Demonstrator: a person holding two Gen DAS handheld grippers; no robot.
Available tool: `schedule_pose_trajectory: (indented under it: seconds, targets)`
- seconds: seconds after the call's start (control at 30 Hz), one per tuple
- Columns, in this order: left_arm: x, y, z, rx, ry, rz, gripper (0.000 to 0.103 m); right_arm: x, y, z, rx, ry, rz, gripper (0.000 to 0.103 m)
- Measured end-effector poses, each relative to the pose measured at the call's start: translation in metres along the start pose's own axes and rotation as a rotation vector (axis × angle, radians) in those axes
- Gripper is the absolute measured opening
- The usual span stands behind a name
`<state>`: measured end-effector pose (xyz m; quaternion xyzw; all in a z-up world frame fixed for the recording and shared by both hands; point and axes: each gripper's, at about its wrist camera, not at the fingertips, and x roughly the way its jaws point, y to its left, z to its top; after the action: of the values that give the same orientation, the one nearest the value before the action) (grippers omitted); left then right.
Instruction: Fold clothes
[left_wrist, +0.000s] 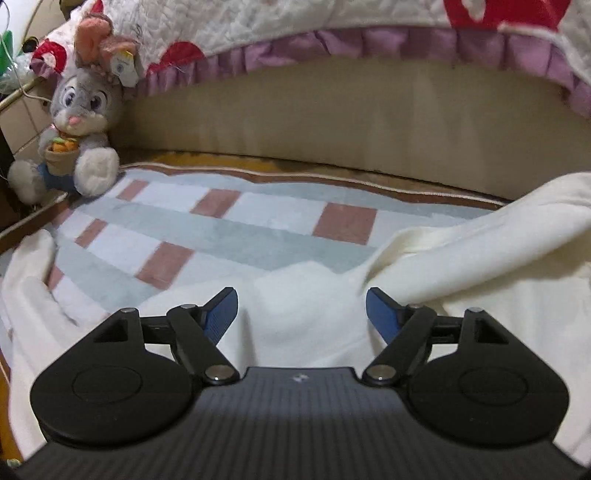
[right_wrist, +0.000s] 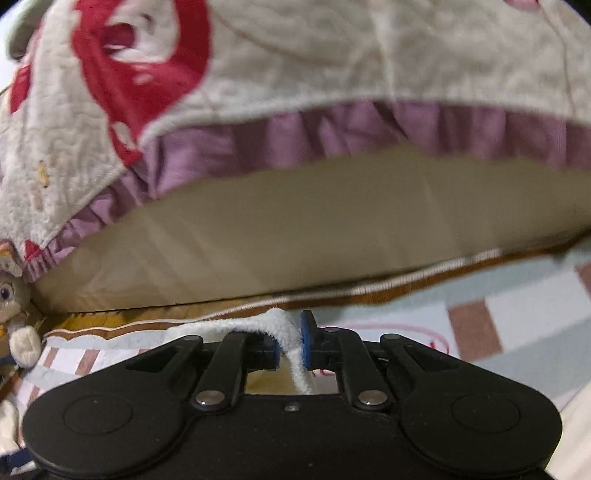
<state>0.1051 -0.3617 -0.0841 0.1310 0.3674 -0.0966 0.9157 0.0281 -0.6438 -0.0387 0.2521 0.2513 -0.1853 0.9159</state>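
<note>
Right gripper pinched on a thin edge of the cream fleece garment spread on the checked bed cover, left gripper wide open, empty above it; risk: narrow hem slipping free when lifted.

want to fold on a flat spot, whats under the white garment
The white fleece garment lies on a checked blanket of grey, white and pink squares. What lies beneath the blanket is hidden.
</note>
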Motion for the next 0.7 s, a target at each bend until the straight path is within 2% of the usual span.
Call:
schedule_pose_trajectory:
  seconds: [0.13, 0.2, 0.23, 0.27, 0.3, 0.37, 0.5, 0.7]
  targets:
    - [0.023, -0.031, -0.012, 0.194, 0.046, 0.044, 0.077, -0.007, -0.003, 0.004, -0.006, -0.022, 0.028, 0.012]
    - [0.026, -0.032, -0.025, 0.275, 0.037, 0.029, 0.053, -0.008, -0.006, 0.005, -0.006, -0.03, 0.037, 0.011]
    - [0.024, -0.029, -0.031, 0.309, 0.031, 0.028, 0.028, -0.008, -0.007, 0.006, -0.006, -0.034, 0.041, 0.011]
    - [0.017, -0.021, -0.037, 0.328, 0.025, 0.039, 0.016, -0.008, -0.008, 0.007, -0.006, -0.038, 0.046, 0.011]
    - [0.011, -0.014, -0.044, 0.348, 0.019, 0.05, 0.011, -0.01, -0.009, 0.007, -0.002, -0.037, 0.045, 0.011]
    - [-0.004, 0.005, -0.053, 0.368, 0.005, 0.068, 0.009, -0.01, -0.011, 0.007, 0.013, -0.028, 0.037, 0.011]
    - [-0.044, 0.069, -0.041, 0.217, -0.071, 0.108, 0.009, -0.01, -0.015, 0.005, 0.036, -0.014, 0.025, 0.011]
    - [-0.101, 0.137, -0.007, -0.001, -0.288, 0.214, 0.009, -0.024, -0.015, 0.007, 0.036, -0.045, 0.023, 0.011]
